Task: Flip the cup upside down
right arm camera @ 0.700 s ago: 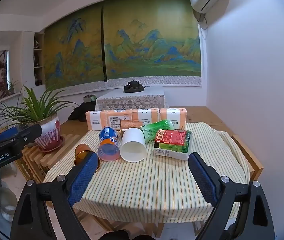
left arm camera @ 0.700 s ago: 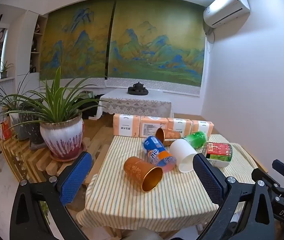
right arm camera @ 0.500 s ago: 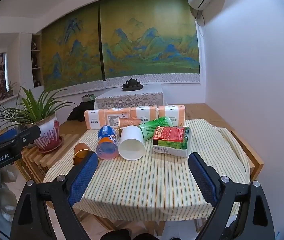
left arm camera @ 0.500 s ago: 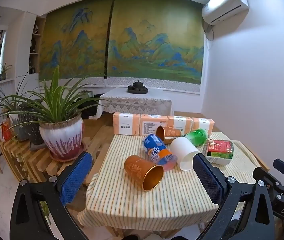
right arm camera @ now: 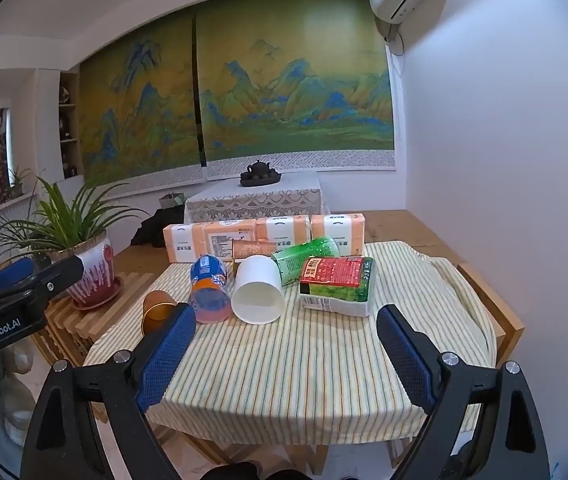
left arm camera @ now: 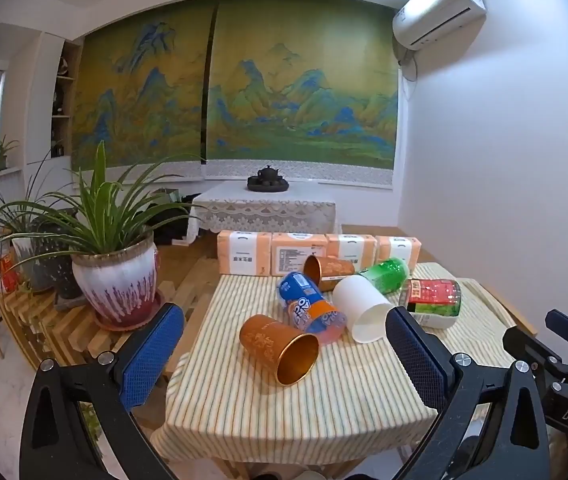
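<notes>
An orange metal cup (left arm camera: 278,346) lies on its side near the front left of the striped table (left arm camera: 284,404), its gold mouth facing me. A white paper cup (left arm camera: 362,312) and a second orange cup (left arm camera: 326,270) also lie on their sides behind it. My left gripper (left arm camera: 281,318) is open in the air short of the table, holding nothing. My right gripper (right arm camera: 286,314) is open too, in front of the white paper cup (right arm camera: 258,294). The orange cup (right arm camera: 158,310) shows partly behind its left finger.
A blue soda bottle (left arm camera: 308,308), a green bottle (left arm camera: 384,274) and a red-and-green package (left arm camera: 434,300) lie among the cups. Orange tissue packs (left arm camera: 244,252) line the far edge. A potted plant (left arm camera: 114,280) stands on a slatted rack at the left.
Both views shift only slightly. Nothing on the table has moved, and both grippers stay open.
</notes>
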`<state>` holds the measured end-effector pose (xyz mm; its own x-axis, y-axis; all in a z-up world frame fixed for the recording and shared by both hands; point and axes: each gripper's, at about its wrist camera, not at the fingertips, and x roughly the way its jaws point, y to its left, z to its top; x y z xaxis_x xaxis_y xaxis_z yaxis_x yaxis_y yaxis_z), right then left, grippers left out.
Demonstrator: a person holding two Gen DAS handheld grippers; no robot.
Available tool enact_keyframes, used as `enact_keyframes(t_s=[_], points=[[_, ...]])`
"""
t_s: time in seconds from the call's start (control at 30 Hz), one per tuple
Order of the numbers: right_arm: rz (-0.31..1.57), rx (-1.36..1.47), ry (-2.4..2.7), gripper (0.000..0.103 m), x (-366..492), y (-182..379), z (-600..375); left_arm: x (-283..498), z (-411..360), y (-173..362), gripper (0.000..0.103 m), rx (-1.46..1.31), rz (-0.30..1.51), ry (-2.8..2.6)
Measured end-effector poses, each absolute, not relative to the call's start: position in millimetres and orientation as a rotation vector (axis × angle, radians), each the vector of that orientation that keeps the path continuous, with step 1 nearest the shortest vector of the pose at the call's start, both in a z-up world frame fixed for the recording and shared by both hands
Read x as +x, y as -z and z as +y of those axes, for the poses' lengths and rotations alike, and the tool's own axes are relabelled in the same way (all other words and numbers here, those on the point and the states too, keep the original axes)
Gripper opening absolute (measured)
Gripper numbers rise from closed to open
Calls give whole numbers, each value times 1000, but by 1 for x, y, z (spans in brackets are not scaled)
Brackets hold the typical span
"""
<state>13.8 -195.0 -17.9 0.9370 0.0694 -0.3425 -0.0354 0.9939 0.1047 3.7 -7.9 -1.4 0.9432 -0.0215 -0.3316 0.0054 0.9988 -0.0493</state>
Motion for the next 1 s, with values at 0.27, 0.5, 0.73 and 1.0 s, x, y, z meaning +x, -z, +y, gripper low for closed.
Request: enact_keyframes(t_s=[0.27, 0.5, 0.73, 1.0], points=[[357, 103, -55, 90, 15, 19, -196, 5, -7, 6, 102, -45, 348, 12], [367, 102, -57, 90, 18, 21, -198, 7, -7, 7, 102, -50, 351, 11], [368, 102, -58, 90, 19, 21, -197, 8, -5, 8, 102, -58, 356, 10], [368, 97, -59, 90, 20, 21, -195, 10, -4, 10, 102, -59, 360, 6]])
